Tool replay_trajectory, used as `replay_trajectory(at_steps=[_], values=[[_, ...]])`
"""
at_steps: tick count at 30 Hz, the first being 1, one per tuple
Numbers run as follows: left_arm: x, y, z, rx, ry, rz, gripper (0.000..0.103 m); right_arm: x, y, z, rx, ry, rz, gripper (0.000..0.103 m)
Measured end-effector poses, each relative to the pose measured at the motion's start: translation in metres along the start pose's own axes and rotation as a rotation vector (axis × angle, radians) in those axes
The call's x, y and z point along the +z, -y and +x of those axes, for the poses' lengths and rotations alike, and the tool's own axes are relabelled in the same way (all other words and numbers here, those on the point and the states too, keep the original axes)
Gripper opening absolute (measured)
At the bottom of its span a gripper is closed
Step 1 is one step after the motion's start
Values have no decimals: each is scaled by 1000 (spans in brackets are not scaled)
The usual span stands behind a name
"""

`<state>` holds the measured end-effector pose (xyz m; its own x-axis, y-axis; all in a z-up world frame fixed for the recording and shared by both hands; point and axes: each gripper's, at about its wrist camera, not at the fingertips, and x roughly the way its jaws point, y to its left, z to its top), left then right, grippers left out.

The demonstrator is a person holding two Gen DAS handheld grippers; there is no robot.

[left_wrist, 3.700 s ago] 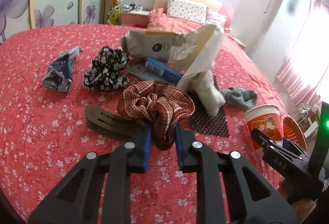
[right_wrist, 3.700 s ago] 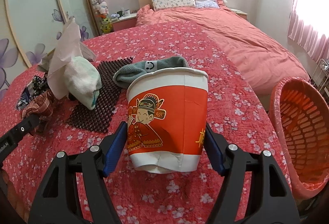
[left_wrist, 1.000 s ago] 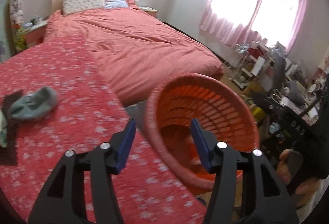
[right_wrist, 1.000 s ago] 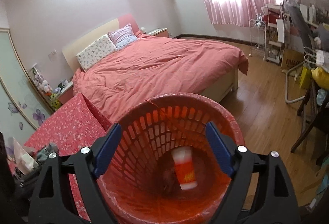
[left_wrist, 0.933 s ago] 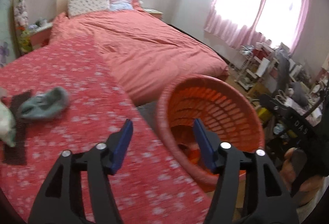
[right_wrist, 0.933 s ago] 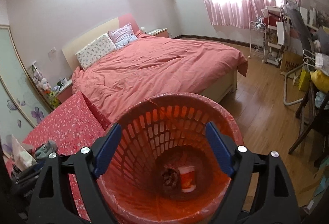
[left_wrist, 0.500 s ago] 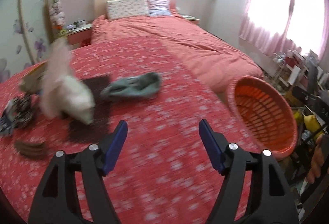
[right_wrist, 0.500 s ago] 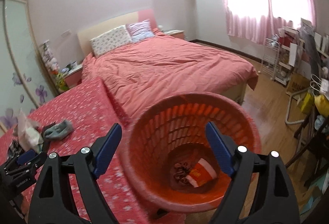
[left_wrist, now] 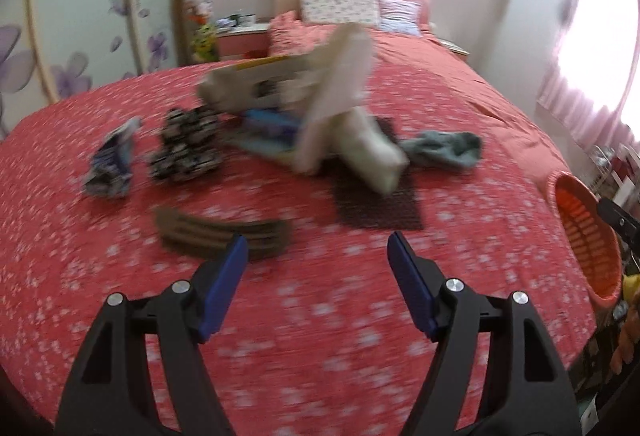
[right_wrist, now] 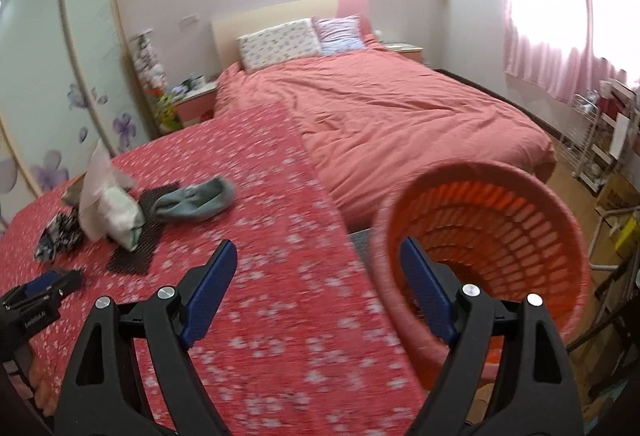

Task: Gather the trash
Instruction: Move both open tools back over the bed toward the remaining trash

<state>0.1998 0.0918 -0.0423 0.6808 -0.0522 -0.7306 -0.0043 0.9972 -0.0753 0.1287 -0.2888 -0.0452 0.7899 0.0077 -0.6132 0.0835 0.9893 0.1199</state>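
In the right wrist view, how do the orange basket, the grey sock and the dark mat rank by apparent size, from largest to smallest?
1. Orange basket, by far the largest, though it is also nearest to the camera.
2. and 3. Grey sock and dark mat look alike in size; the white bag hides part of the mat, so I cannot rank them.

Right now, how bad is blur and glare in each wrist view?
Left wrist: heavy motion blur over the trash pile, window blown out. Right wrist: bed fairly sharp, orange basket and floral cover smeared, window glare top right.

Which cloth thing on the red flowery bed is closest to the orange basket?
The grey-green sock, lying right of the dark mat; the black-and-white flowered scrunchie lies much farther from the orange basket.
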Motion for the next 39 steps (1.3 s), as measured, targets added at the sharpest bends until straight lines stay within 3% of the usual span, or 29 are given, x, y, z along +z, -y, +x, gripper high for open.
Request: replay_trajectory(at_steps=[9, 15, 26, 30, 33, 39], values=[[-8, -74, 8, 104, -61, -123, 67, -7, -48, 9, 73, -29, -72, 83], [-7, -89, 22, 144, -105, -148, 57, -7, -72, 18, 98, -40, -100, 83], [21, -99, 37, 215, -92, -131, 51, -7, -86, 35, 115, -65, -110, 83], [36, -94, 46, 195, -74, -123, 48, -7, -88, 42, 114, -68, -108, 83], [40, -94, 37, 140, -46, -160, 47, -3, -90, 46, 115, -63, -110, 83], [27, -88, 15, 75, -4, -160, 47, 1, -90, 58, 101, -68, -102, 83]])
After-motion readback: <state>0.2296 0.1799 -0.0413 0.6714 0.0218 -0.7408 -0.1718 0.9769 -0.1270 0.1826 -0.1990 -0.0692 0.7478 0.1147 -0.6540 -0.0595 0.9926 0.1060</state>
